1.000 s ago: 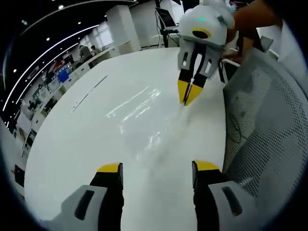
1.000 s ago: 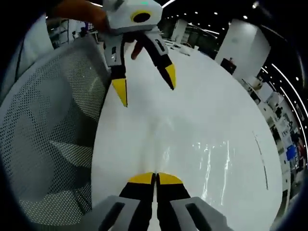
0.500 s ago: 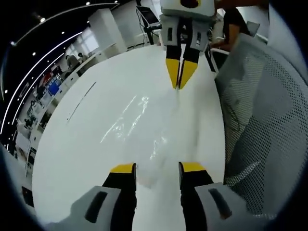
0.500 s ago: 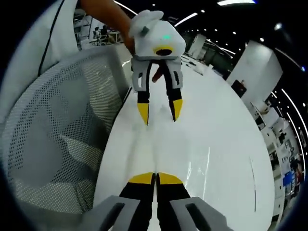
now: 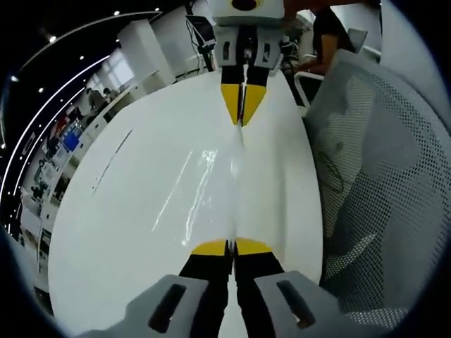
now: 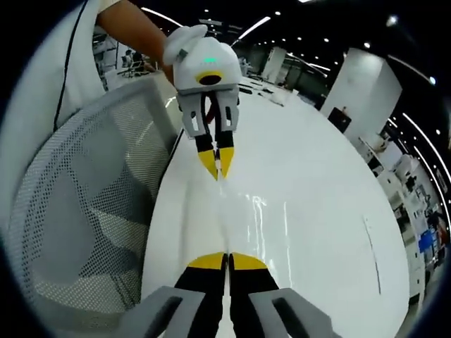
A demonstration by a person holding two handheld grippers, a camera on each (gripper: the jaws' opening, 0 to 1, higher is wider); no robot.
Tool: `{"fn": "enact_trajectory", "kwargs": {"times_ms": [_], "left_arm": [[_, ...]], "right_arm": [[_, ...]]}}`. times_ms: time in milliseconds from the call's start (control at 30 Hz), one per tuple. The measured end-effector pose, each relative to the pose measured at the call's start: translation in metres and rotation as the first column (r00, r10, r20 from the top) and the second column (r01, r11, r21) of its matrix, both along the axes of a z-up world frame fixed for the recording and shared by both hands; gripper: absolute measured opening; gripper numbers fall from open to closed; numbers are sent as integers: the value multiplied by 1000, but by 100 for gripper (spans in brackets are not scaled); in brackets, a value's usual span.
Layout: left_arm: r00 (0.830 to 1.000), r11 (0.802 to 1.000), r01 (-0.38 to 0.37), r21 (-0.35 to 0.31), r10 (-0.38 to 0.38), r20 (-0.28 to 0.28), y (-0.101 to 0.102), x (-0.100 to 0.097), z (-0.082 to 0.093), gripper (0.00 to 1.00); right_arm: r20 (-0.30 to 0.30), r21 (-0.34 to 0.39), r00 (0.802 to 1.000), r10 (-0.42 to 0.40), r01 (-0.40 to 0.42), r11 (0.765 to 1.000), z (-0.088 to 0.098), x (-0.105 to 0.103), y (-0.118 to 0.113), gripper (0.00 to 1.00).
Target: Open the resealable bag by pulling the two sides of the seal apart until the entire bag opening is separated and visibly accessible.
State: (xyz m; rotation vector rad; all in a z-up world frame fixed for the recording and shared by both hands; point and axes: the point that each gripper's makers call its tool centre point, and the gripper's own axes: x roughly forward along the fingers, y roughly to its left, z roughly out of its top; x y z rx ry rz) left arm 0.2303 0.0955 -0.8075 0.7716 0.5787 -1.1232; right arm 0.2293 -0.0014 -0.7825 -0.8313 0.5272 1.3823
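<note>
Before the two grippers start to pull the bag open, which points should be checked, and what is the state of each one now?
1. Left gripper shut on the clear plastic resealable bag: ok.
2. Right gripper shut on the bag: ok.
3. Each holds a different side of the seal: cannot tell.
4. Bag stretched between both grippers above the white table: ok.
5. Seal already separated: not ok.
6. Grey mesh chair clear of the pull path: cannot tell.

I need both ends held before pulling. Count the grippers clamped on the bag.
2. The left gripper is shut on the clear bag at one end; the right gripper is shut on it at the opposite end, above the white table.
</note>
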Motion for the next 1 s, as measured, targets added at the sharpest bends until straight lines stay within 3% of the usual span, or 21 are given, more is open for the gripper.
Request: {"fn": "enact_trajectory", "kwargs": {"times_ms": [233,367,600,1000], "left_arm": [[1000,1000,4,4,-4,5,-2,2,2,0],[1000,1000,6,1,-6,4,-3,3,2,0],[999,999,33,6,-33,16,-10,5,6,0],[998,998,64,6,-64,23,-24,6,16,0]], "right_arm": [[-19,-5,999,-38,38,999,1,2,-1,0],[-27,24,998,-65,66,998,6,6,3,6],[-39,80,998,-51,54,995,16,1,27,11],[-49,126,999,-13,19,992,20,-5,68,10]]}}
